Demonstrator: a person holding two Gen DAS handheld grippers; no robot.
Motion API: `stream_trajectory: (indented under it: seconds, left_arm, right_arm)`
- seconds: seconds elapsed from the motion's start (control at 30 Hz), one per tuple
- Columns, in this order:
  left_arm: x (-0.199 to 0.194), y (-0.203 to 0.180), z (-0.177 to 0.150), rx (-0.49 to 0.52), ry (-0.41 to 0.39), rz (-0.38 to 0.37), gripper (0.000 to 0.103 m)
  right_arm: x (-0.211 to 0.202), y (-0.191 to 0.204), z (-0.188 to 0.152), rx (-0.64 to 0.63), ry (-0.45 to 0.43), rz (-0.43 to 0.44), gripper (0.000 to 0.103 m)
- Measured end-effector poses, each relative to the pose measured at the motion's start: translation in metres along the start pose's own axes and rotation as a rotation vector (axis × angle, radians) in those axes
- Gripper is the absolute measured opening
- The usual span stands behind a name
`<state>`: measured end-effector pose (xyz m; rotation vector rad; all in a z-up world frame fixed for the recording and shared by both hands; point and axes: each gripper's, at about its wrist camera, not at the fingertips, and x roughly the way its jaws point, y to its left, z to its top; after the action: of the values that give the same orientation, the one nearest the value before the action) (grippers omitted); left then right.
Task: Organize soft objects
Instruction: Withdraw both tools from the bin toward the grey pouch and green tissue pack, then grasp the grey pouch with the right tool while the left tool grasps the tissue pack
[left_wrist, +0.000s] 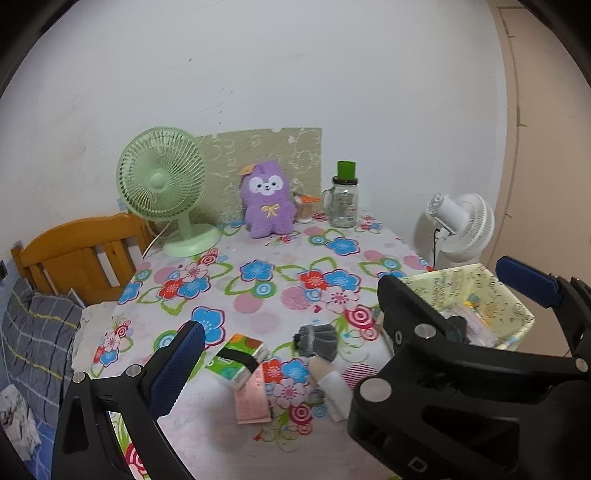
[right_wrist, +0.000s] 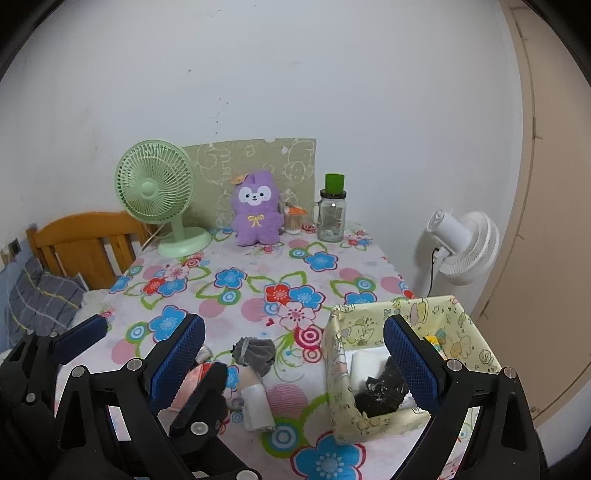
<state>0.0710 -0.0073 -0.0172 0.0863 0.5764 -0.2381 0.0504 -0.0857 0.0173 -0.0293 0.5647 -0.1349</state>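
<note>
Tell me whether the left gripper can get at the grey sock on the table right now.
Probably yes. The left gripper is open and empty, and the grey sock lies uncovered on the table ahead of its fingers, with nothing between them.

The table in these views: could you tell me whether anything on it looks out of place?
Yes: a grey sock, a white roll and a tissue pack lie loose on the tablecloth, outside the fabric box.

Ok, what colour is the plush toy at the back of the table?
The plush toy is purple with a white face and a yellow bow, clearest in the left wrist view.
</note>
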Motion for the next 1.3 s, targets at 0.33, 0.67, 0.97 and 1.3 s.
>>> stream_trajectory:
  seconds: [0.33, 0.67, 0.97, 1.3]
  left_arm:
    - [0.034, 0.031, -0.012, -0.046, 0.040, 0.042, 0.103]
    - [0.074, 0.051, -0.027, -0.077, 0.110, 0.061, 0.103]
    - [0.107, 0.062, -0.036, -0.087, 0.173, 0.063, 0.103]
    - [0.142, 0.065, -0.044, -0.091, 0.238, 0.057, 0.103]
  right_arm:
    - [0.041, 0.024, -0.010, -0.014, 0.056, 0.065, 0.099]
    - [0.084, 0.039, -0.024, -0.036, 0.116, 0.110, 0.099]
    - [0.122, 0.048, -0.034, -0.038, 0.186, 0.124, 0.099]
    - [0.158, 0.047, -0.045, -0.017, 0.271, 0.125, 0.099]
